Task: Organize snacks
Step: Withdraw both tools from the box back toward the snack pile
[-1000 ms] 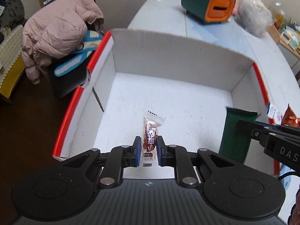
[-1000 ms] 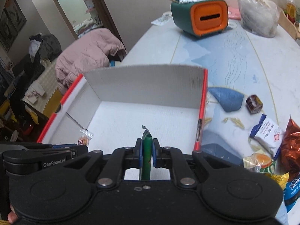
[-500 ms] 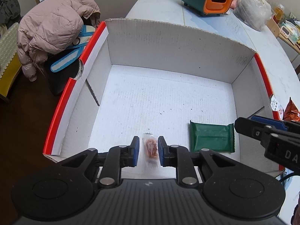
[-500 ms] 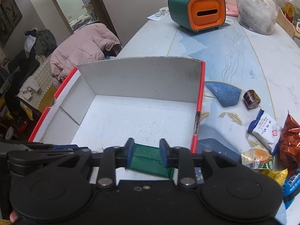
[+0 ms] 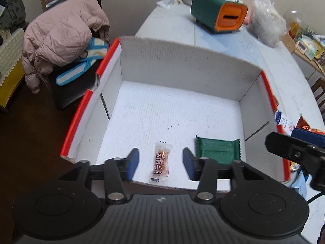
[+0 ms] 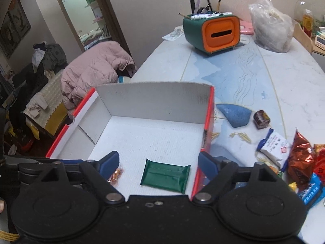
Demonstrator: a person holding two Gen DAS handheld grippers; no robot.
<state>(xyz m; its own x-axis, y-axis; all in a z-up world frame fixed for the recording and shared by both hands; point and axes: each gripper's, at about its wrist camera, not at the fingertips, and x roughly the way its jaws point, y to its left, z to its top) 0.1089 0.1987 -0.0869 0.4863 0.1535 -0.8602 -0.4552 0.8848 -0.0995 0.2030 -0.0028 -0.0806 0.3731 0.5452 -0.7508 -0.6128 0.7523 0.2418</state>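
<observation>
Both grippers, left gripper [image 5: 160, 163] and right gripper [image 6: 158, 163], are opening, having released candy [image 5: 161, 163] and green packet [image 6: 165, 175] into box [image 5: 182, 65]; two snacks stowed.

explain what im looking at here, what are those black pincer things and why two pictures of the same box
A person holds a two-finger gripper in each hand; each carries a camera looking along its fingers. One picture is the left gripper, the other the right gripper. Both hang over a white cardboard box on a table. Their jaws are opening and hold nothing: a small sweet and a green packet lie loose on the box floor. More snacks wait on the table beside the box.
</observation>
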